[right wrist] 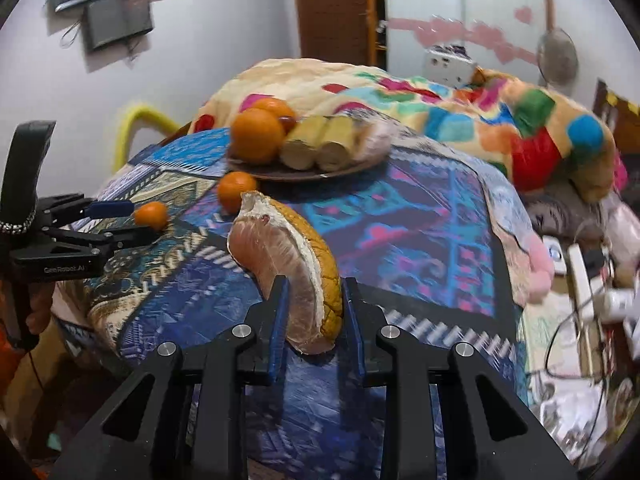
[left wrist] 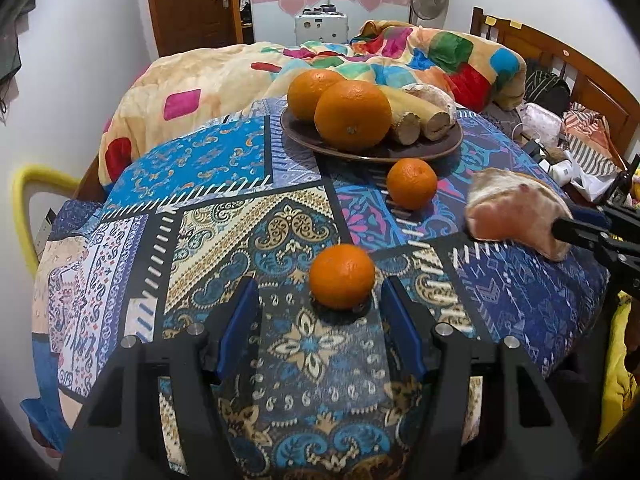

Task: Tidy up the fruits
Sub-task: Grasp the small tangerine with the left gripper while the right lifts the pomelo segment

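Note:
A small orange (left wrist: 342, 276) lies on the patterned cloth between the tips of my open left gripper (left wrist: 318, 286), not gripped; it also shows in the right wrist view (right wrist: 151, 215). A second small orange (left wrist: 411, 183) lies near the brown plate (left wrist: 424, 151), which holds two big oranges (left wrist: 352, 114), two sugarcane pieces (left wrist: 416, 114) and a pomelo piece. My right gripper (right wrist: 314, 304) is shut on a pomelo wedge (right wrist: 286, 256), held just above the cloth; that wedge shows at the right in the left wrist view (left wrist: 516, 212).
The fruit lies on a cloth-covered table (left wrist: 224, 216). A colourful blanket (left wrist: 420, 52) on a bed lies behind the plate. A yellow chair back (left wrist: 24, 200) stands at the left. Cables and clutter (right wrist: 592, 280) lie at the right.

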Action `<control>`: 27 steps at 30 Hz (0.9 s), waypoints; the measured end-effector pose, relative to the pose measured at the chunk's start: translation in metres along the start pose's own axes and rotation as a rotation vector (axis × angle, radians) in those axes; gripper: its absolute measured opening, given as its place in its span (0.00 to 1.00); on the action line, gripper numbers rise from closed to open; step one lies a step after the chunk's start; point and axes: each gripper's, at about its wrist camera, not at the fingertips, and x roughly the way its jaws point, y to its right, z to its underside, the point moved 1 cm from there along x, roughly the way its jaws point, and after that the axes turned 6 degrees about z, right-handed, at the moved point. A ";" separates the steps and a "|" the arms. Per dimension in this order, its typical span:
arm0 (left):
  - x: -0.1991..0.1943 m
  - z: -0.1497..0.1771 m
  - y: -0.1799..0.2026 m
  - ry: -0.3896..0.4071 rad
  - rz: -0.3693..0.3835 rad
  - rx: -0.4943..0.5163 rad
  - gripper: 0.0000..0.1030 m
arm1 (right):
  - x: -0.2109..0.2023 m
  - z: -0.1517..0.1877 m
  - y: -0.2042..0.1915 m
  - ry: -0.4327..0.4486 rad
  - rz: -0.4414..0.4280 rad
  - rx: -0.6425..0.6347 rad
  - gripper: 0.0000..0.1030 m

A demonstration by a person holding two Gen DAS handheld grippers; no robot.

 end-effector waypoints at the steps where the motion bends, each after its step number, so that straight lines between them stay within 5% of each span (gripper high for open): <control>1: 0.002 -0.001 0.000 -0.001 -0.002 -0.003 0.62 | 0.000 0.000 0.004 -0.007 -0.008 0.012 0.23; 8: 0.012 -0.007 0.000 -0.006 0.039 -0.015 0.41 | 0.002 -0.003 -0.007 -0.002 0.026 -0.093 0.31; 10: 0.012 -0.007 0.002 -0.006 0.045 -0.008 0.32 | 0.005 -0.002 -0.008 -0.012 0.012 -0.114 0.45; 16: 0.005 -0.002 0.004 -0.006 0.051 0.009 0.32 | 0.023 -0.004 -0.016 -0.041 0.033 -0.173 0.58; 27: -0.009 0.006 0.002 0.009 0.045 0.012 0.32 | 0.034 -0.015 -0.010 -0.036 -0.016 -0.104 0.50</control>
